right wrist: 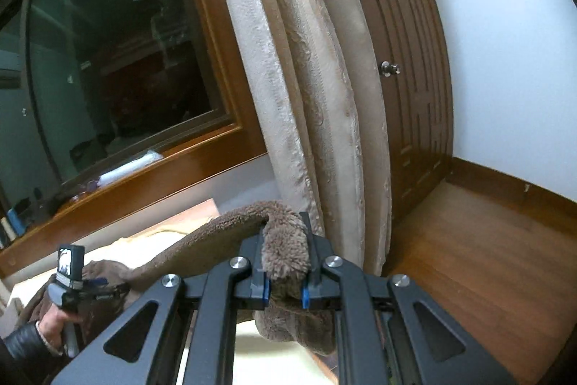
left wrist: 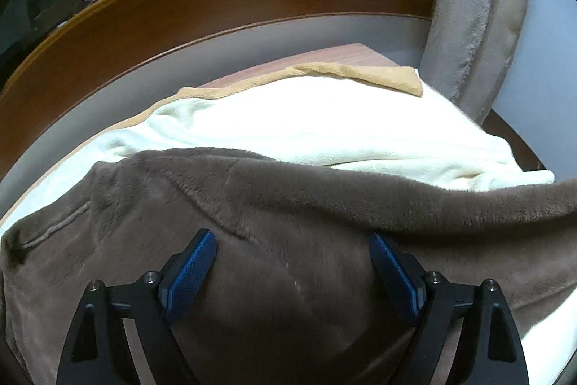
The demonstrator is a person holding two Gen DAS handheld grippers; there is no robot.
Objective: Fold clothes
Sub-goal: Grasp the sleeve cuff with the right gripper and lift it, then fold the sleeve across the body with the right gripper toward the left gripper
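Brown fleece garment (right wrist: 230,222) was pinched in the right gripper (right wrist: 285,280) and lifted, probably to start a fold, while the left gripper (left wrist: 292,262) hovered open above it.

The left wrist camera looks steeply down, close over the brown fleece garment (left wrist: 288,240), the right wrist camera looks nearly level toward the curtain (right wrist: 306,78); both views share these.
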